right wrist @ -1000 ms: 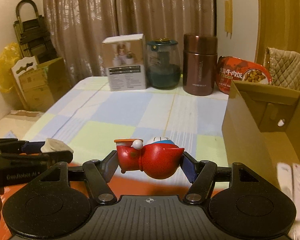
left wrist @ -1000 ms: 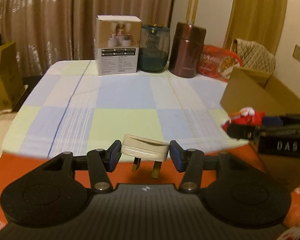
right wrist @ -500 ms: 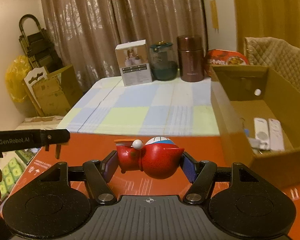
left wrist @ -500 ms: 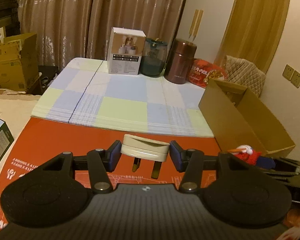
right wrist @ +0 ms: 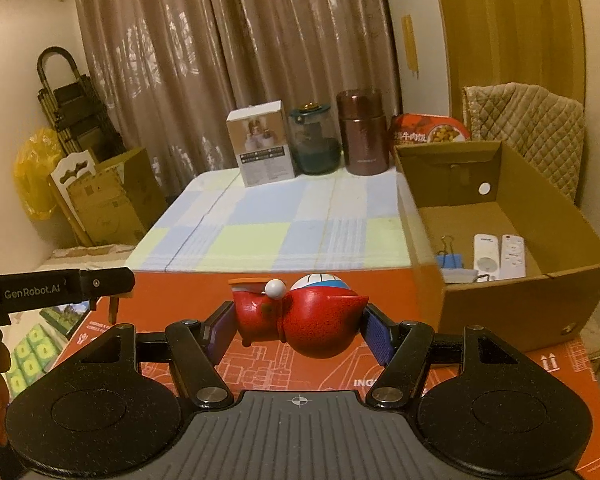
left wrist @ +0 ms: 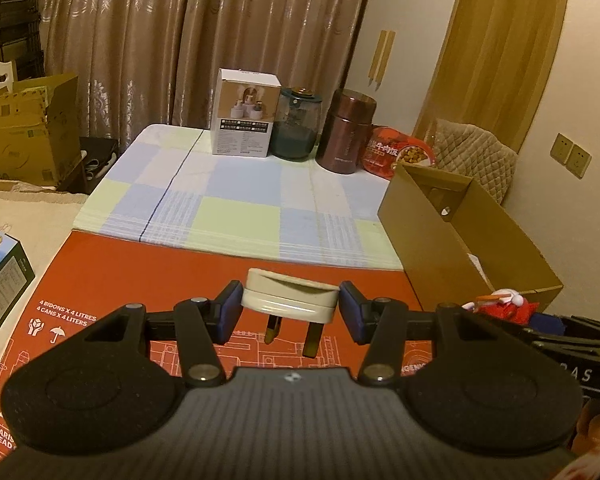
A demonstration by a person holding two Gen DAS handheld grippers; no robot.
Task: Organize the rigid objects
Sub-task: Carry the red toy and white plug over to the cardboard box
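A: What is each hand carrying?

B: The left gripper is clamped on a cream plastic three-pin plug adaptor, its brass pins hanging below the pads; the right gripper grips a glossy red and blue cartoon cat figurine lying on its side between the blue pads.

A: And where do they go?

B: Most likely into the open brown cardboard box, which sits to the right on the red printed cardboard sheet; two white remote controls and a blue binder clip already lie on its floor.

A: How would you finish the carry well?

B: Bring the figurine over the near wall before lowering, since that wall stands between the tongs and the box floor; set it on the bare cardboard left of the remotes, not on top of them; open only when it is low, because a rounded toy may roll.

A: The adaptor?

B: Keep it level; follow once the right hand is clear, as both grippers hang close together beside the box.
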